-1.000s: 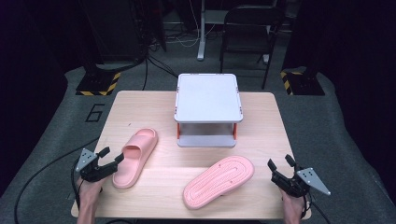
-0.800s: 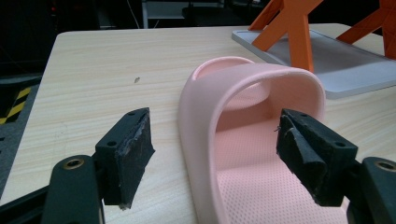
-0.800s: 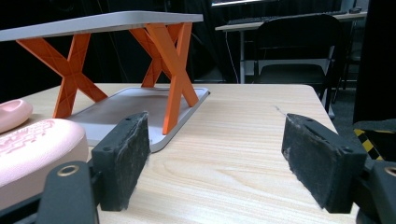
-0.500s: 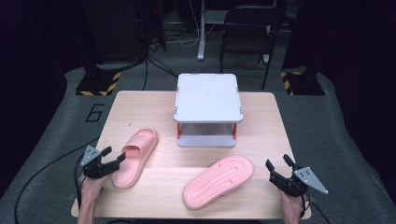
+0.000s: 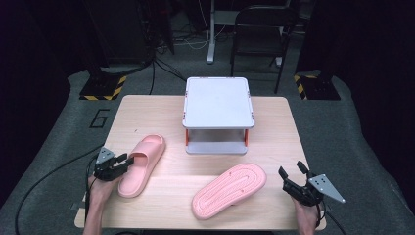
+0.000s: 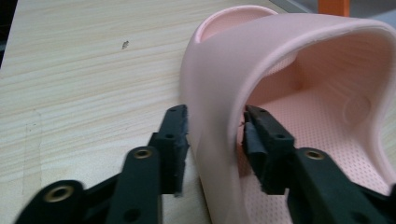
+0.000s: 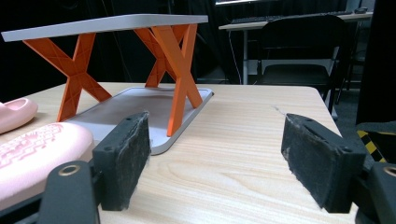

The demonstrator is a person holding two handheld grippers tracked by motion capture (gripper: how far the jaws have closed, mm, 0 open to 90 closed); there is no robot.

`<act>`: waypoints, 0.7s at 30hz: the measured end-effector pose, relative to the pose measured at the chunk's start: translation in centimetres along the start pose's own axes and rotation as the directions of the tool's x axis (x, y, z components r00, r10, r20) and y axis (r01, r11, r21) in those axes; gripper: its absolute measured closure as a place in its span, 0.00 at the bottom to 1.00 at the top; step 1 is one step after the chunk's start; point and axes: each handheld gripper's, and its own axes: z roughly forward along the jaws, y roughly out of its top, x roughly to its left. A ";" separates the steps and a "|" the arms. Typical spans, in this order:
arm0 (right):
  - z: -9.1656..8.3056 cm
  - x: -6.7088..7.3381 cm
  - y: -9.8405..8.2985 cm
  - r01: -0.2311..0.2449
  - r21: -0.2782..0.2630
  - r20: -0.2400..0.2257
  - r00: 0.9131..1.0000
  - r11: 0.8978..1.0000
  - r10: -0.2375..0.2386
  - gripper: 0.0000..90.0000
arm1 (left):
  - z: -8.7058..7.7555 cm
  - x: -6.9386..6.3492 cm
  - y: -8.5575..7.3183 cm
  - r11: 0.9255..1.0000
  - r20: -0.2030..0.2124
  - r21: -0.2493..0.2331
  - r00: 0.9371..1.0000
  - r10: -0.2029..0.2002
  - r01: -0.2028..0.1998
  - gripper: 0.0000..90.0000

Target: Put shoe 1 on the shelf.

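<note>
A pink slipper [image 5: 147, 152] lies sole-down at the table's left. My left gripper [image 5: 128, 160] reaches it from the left, and its jaws have just been closing. In the left gripper view the left gripper [image 6: 212, 135] straddles the side wall of the slipper [image 6: 327, 93], one pad outside and one inside, both against it. A second pink slipper [image 5: 230, 191] lies sole-up in the front middle. To its right, near the table's front right corner, my right gripper [image 5: 290, 170] stands open and empty. In the right gripper view the right gripper [image 7: 215, 149] points over bare wood, with the sole-up slipper [image 7: 37, 149] at its left.
A grey two-tier rack [image 5: 218, 103] with orange X-shaped legs [image 7: 180, 70] stands at the back middle of the wooden table [image 5: 274, 127]. A black chair [image 5: 262, 29] and cables are on the floor beyond. Yellow-black tape marks the floor at both far corners.
My left gripper slid right onto the upright slipper's side and its jaws closed around the wall. The right gripper and both slippers stayed where they were.
</note>
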 end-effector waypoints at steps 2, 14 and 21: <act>0.1 0.1 0.4 0.006 0.005 -0.003 1.000 1.000 -0.006 0.26 | 0.1 -0.1 0.1 1.000 0.004 -0.007 1.000 0.010 -0.010 0.77; 2.2 1.6 4.9 0.072 -0.006 -0.076 0.994 0.997 -0.073 0.26 | 0.1 -1.3 0.7 0.996 -0.011 -0.007 0.996 0.084 -0.084 0.91; 5.7 2.6 7.9 0.043 0.066 -0.152 0.988 0.997 -0.033 0.24 | -0.2 -4.5 1.5 0.988 0.044 -0.031 0.987 0.154 -0.153 0.91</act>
